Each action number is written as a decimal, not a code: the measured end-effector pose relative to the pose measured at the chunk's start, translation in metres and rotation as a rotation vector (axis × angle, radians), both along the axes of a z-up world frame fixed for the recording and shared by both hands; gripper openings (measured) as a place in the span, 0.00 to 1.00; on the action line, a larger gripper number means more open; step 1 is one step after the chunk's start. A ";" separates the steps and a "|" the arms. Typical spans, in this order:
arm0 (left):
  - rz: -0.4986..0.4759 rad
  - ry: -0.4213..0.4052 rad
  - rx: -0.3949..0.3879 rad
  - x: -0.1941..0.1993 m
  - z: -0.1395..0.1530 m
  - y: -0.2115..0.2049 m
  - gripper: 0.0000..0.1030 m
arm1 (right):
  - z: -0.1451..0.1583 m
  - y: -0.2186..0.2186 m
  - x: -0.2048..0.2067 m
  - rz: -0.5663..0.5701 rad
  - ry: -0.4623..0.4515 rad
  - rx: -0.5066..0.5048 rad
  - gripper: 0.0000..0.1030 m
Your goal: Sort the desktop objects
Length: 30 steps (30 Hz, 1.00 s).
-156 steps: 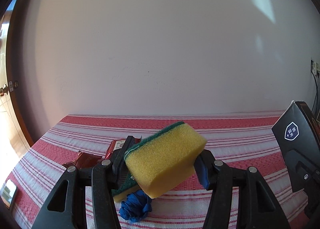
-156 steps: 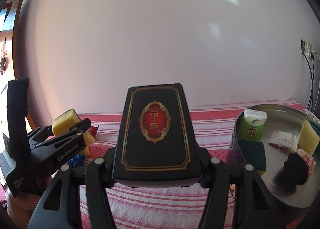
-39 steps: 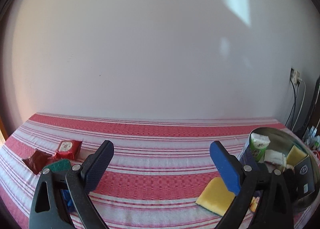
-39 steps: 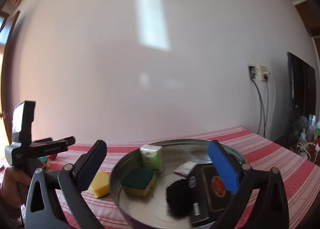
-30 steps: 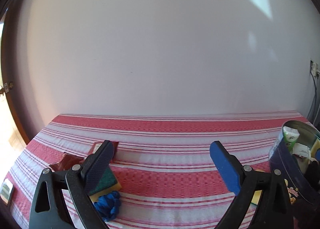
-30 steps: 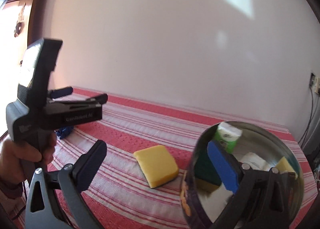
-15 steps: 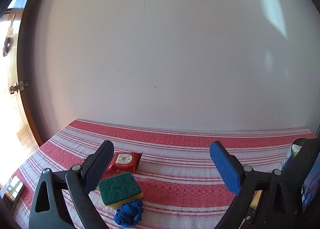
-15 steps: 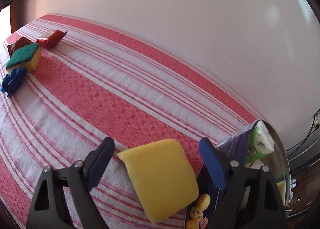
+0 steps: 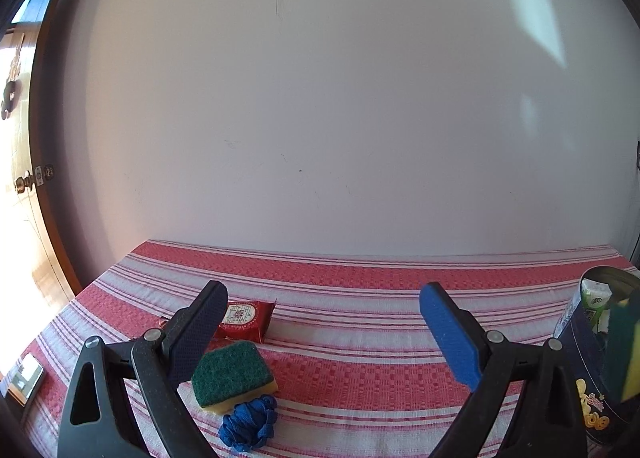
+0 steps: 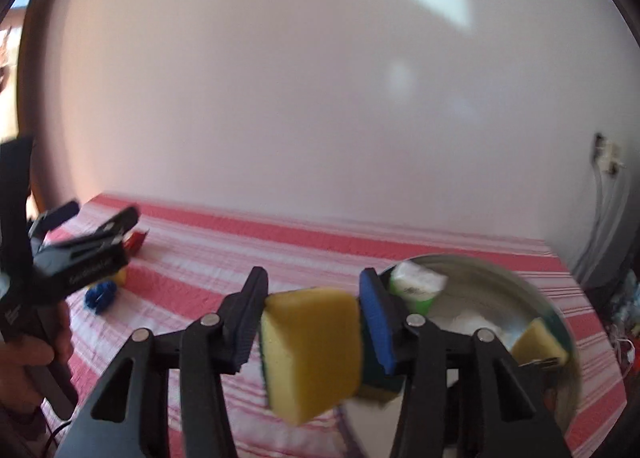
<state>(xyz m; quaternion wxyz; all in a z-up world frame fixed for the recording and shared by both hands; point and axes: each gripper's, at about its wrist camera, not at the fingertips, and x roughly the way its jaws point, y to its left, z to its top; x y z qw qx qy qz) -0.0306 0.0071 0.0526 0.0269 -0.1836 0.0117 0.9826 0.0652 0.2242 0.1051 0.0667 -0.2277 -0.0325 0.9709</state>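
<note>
The right claw (image 10: 312,322) is closing its jaws on a yellow sponge (image 10: 316,350), which is sitting between the two pads with its green scouring side turned toward the left pad; both pads are pressing against it and it is hanging clear of the red-and-white striped surface (image 10: 280,254). Just behind and to the right of it, the round metal tin (image 10: 560,314) is standing near the surface's right edge, holding a green-and-white tissue pack (image 10: 416,282), another yellow sponge piece (image 10: 538,342) and some white items too blurred to name.

The left claw (image 9: 320,334) is hanging over the near left part of the surface with its jaws spread wide and nothing between them. Below and just inside its left finger, a green-topped sponge (image 9: 232,374) is lying flat on the cloth, with a blue knotted cord (image 9: 250,422) touching its near edge and a red snack packet (image 9: 246,318) lying just beyond it toward the wall. A phone-like device (image 9: 24,376) is resting at the surface's left edge. In the right wrist view a person's hand (image 10: 28,362) is gripping the left claw's handle.
</note>
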 end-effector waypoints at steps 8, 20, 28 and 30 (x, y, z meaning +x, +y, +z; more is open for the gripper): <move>-0.116 0.005 -0.078 0.011 -0.010 0.033 0.95 | 0.006 0.072 0.025 -0.366 0.228 -0.132 1.00; -0.041 -0.049 -0.071 -0.001 -0.010 0.005 0.95 | -0.045 -0.010 0.010 -0.120 0.179 -0.220 1.00; 0.062 -0.049 -0.084 -0.023 -0.008 -0.078 0.95 | -0.056 -0.091 -0.016 0.210 0.022 -0.198 1.00; 0.105 -0.052 -0.089 -0.029 -0.007 -0.102 0.95 | -0.060 -0.115 -0.032 0.276 -0.047 -0.221 1.00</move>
